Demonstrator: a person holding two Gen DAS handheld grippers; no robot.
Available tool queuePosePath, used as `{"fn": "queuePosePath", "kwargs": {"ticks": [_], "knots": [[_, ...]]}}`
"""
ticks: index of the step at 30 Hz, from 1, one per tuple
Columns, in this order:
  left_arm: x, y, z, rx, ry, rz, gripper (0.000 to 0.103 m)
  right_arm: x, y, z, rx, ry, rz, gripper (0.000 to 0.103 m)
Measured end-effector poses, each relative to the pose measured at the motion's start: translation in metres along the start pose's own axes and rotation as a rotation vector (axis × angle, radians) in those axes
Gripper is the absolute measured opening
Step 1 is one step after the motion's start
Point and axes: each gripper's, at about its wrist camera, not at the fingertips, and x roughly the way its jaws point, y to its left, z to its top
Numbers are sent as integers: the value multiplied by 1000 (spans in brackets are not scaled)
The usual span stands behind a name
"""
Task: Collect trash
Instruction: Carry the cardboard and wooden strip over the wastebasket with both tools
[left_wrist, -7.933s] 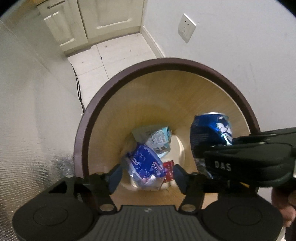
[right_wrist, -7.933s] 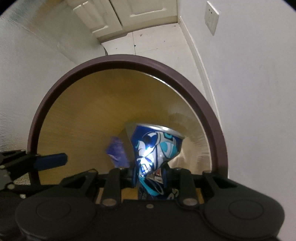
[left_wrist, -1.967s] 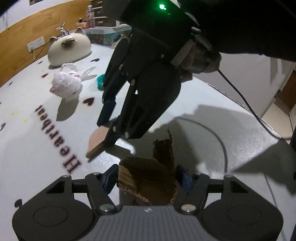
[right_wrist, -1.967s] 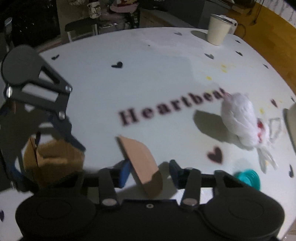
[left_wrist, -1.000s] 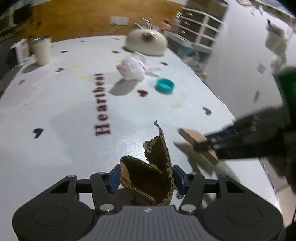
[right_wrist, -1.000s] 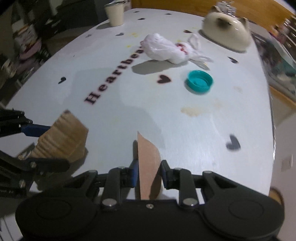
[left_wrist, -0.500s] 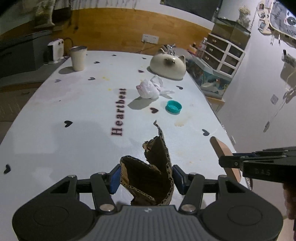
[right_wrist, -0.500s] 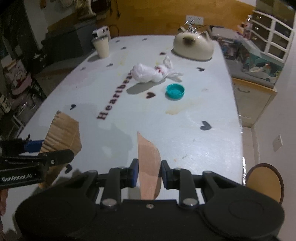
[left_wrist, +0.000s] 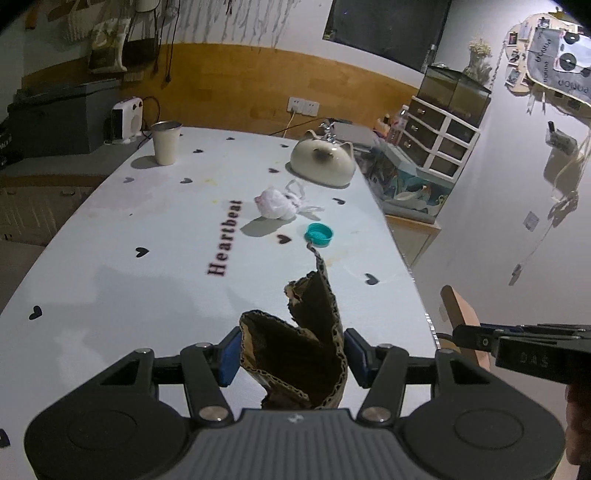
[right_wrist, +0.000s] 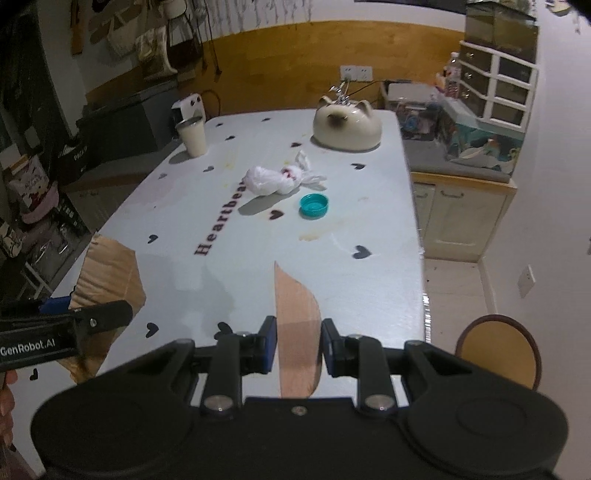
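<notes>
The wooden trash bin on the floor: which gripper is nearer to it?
Right. The right gripper, shut on a flat cardboard piece, sits at the table edge nearest the trash bin. The left gripper, shut on crumpled cardboard, is farther along the table.

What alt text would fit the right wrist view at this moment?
The right gripper holds a flat cardboard piece above a white table printed "Heartbeat". On the table lie a white bag and a teal lid; the left gripper holds torn cardboard at left, and a round bin stands on the floor at right.
</notes>
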Motion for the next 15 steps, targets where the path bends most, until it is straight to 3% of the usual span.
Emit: {"fn": "queuePosePath", "kwargs": {"ticks": [7,15], "knots": [[-5,-49,-5,11,-16,8,58,-31,-40,-12,25,-23,-10,26],[14,-119,-4,6,-18,12,58,-46,-115,-12,46,-41,-29,26]]}}
